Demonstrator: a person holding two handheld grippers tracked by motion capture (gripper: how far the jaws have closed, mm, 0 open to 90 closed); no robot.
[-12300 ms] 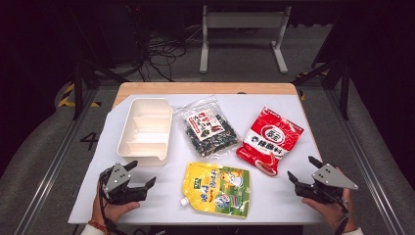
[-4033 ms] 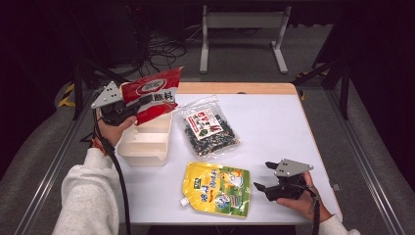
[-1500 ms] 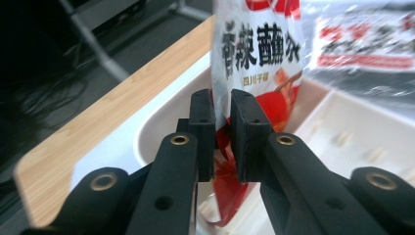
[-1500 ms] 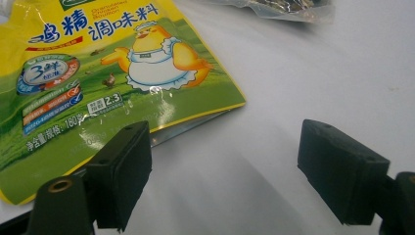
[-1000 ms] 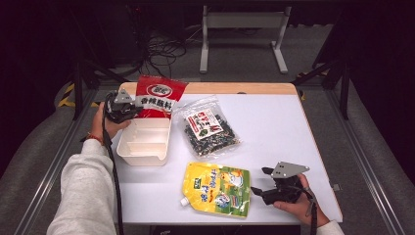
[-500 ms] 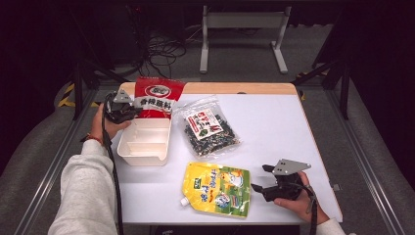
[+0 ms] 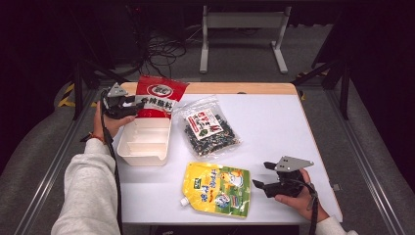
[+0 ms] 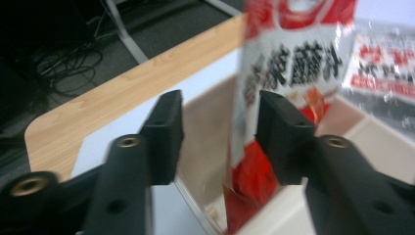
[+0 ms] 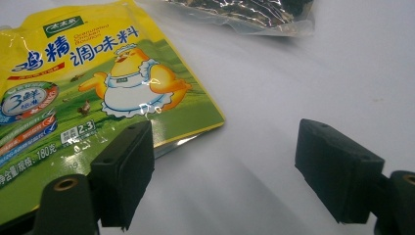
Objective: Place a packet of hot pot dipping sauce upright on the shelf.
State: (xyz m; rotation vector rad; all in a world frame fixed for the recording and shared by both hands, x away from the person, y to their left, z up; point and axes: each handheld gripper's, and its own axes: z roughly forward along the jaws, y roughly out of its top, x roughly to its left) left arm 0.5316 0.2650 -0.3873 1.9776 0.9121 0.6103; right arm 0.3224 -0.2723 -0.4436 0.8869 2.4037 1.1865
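1. Your high view looks forward and down over the whole table [image 7: 274, 122].
2. Your left gripper view sits close at the red packet [image 8: 288, 73] (far left).
3. Your right gripper view sits close at the yellow pouch [image 9: 73, 98], shared with the high view.

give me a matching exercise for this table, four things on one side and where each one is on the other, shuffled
Things:
1. red pouch
2. yellow pouch
3. clear bag
4. white tray

Places:
A. flat at the table's near edge, just left of the right claw
B. lying in the middle of the table
C. standing at the tray's far end, between the left claw's open jaws
D. on the table's left side, in front of the person's left sleeve

Pairs: 1-C, 2-A, 3-B, 4-D
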